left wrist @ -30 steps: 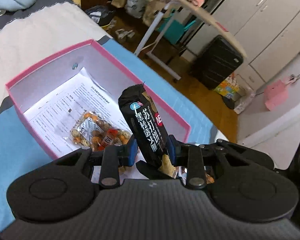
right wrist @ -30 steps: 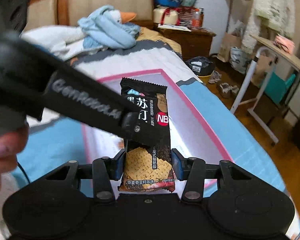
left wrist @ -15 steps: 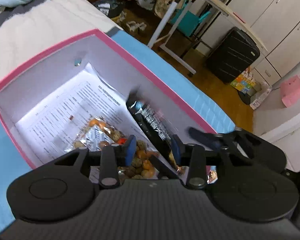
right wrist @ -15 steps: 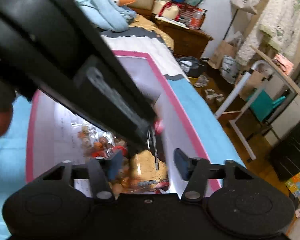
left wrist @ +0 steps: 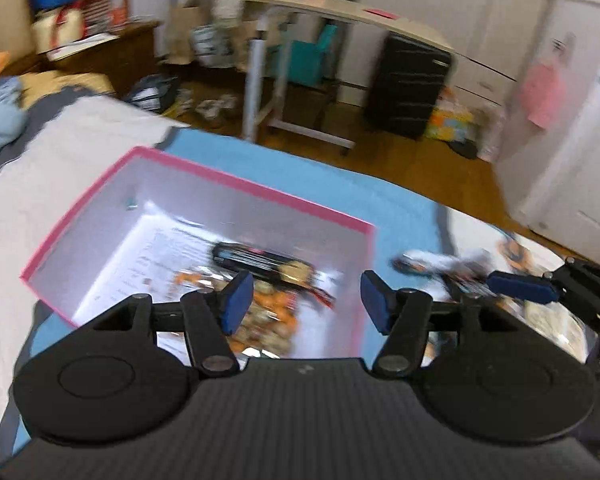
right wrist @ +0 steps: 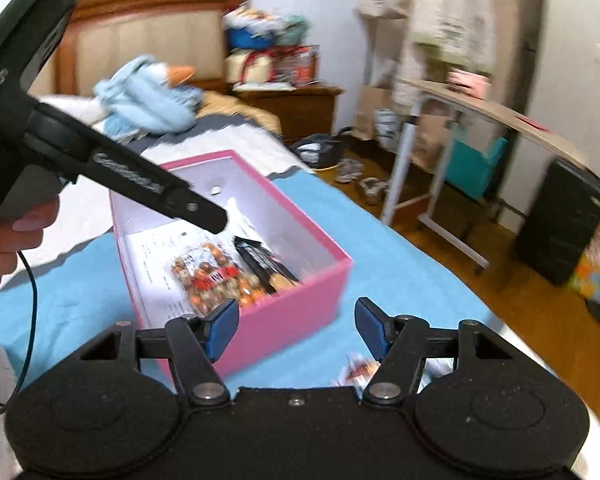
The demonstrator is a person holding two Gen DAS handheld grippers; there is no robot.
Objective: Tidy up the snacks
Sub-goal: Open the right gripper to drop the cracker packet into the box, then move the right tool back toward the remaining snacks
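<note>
A pink box [right wrist: 296,312] with a white inside stands on the blue sheet; it also shows in the left wrist view [left wrist: 260,190]. In it lie a clear bag of mixed nuts [right wrist: 214,276] and a black cracker packet [right wrist: 266,264], seen too in the left wrist view [left wrist: 268,264]. My left gripper [left wrist: 306,302] is open and empty above the box's near side. My right gripper [right wrist: 296,330] is open and empty in front of the box. More snack packets [left wrist: 432,264] lie on the bed right of the box, blurred.
The bed carries a blue sheet [right wrist: 380,240] and a light blue plush toy [right wrist: 148,100] near the headboard. A white-legged side table [right wrist: 440,152], a black suitcase [right wrist: 560,220] and floor clutter stand beyond the bed's edge.
Both grippers held the black cracker packet over the box. They opened, the packet dropped into the box beside the nuts, and both grippers pulled back.
</note>
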